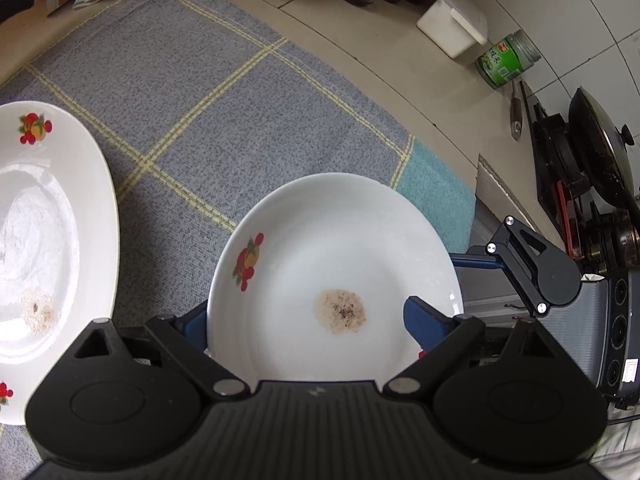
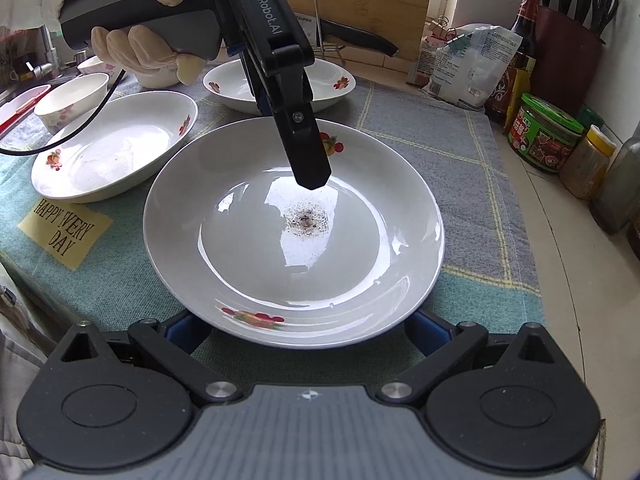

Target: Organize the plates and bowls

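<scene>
White plate (image 1: 336, 264) sits between the wide-open left tongs (image 1: 316, 320); right tongs (image 2: 306, 330) gape too.

My counter (image 2: 560, 240) is pale and runs along the right of the right wrist view, with a grey-and-teal checked cloth (image 2: 440, 152) spread over it. Jars (image 2: 544, 138) and a paper bag (image 2: 472, 64) stand on the bare counter at upper right. On the cloth, the stained plate (image 2: 360, 240) sits mid-frame, a second plate (image 2: 112, 148) left, a third (image 2: 336, 84) behind, small bowls (image 2: 72, 98) upper left.
</scene>
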The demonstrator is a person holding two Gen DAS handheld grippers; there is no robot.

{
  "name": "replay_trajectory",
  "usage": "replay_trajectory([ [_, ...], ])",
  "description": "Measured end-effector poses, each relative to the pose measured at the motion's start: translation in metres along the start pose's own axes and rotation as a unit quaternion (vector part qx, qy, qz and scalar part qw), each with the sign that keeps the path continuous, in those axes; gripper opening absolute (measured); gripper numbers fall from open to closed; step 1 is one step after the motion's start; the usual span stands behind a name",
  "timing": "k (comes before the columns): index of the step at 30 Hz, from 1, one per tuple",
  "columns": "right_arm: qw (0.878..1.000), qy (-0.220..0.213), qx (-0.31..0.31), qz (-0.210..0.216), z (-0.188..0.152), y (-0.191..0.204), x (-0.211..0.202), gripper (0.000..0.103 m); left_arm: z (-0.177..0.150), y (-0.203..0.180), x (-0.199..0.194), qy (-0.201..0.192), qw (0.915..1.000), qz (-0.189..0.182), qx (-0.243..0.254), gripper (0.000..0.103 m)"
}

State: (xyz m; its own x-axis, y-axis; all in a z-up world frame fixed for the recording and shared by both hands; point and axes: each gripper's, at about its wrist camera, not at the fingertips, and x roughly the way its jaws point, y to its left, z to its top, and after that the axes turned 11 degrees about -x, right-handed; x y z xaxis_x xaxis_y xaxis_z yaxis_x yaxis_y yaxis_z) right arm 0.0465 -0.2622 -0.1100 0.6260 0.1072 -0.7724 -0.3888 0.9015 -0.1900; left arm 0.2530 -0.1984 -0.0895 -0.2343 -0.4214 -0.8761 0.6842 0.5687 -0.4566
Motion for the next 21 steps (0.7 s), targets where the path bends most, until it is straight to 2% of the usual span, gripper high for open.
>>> replay_trajectory([
  [11, 0.999, -0.010, -0.042, 0.006, 0.007, -0.025, 0.005, 0.103, 0.014, -0.006, -0.007, -0.037, 0.9990, 0.004, -0.026, 0.094],
  [21, 0.999, -0.015, -0.049, -0.005, 0.015, -0.050, 0.011, 0.103, 0.039, -0.009, -0.012, -0.063, 0.9978, 0.007, -0.019, 0.094],
])
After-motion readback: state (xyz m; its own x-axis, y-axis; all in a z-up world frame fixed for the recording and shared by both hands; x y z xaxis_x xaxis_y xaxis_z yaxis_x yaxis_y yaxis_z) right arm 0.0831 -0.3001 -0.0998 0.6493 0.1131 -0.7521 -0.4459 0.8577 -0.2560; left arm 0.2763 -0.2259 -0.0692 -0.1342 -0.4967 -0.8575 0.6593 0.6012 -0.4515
